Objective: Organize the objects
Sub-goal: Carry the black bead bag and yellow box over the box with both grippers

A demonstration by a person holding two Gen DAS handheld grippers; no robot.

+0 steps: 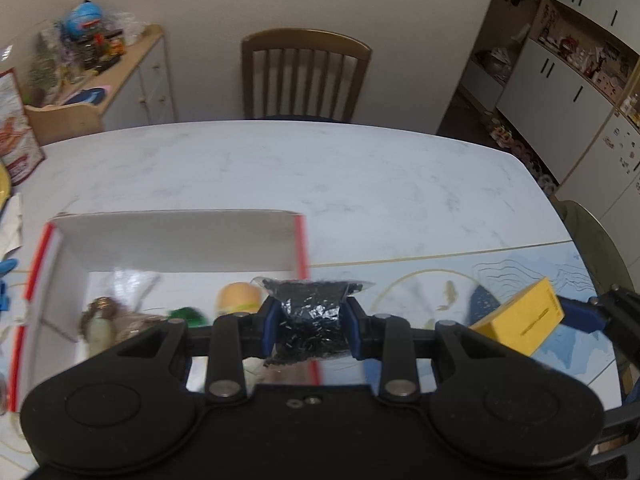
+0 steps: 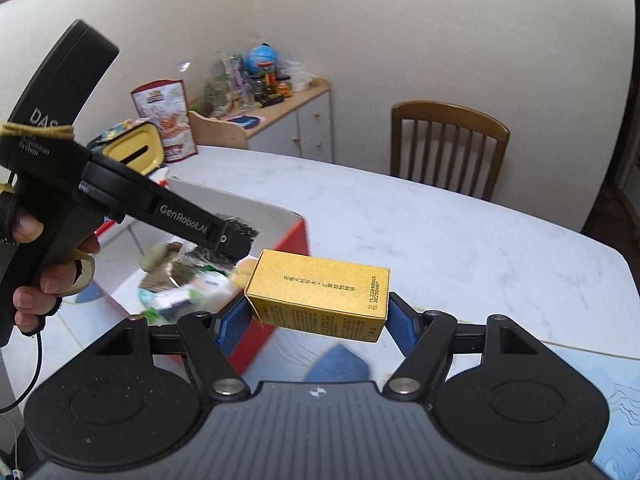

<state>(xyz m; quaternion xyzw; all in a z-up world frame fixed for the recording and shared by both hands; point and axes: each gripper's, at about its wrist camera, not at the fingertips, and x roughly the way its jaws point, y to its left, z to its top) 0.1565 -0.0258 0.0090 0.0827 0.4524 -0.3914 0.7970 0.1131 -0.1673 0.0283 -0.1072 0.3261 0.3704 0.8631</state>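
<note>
Right wrist view: my right gripper (image 2: 318, 320) is clamped on a yellow box (image 2: 320, 296) at frame centre, long axis crosswise between the blue pads, small black print on its face. Upper left, my left gripper (image 2: 234, 240), marked "GenRobot.AI", is pinched shut on a clear bag of dark bits (image 1: 310, 320) above the red-edged open box (image 2: 276, 240) on the white table (image 2: 440, 232).

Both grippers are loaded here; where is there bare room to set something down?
The white marble table lies bare between the red-edged box and the wooden chair. The box floor is crowded with packets, and the table's left edge by the snack bag is cluttered.
</note>
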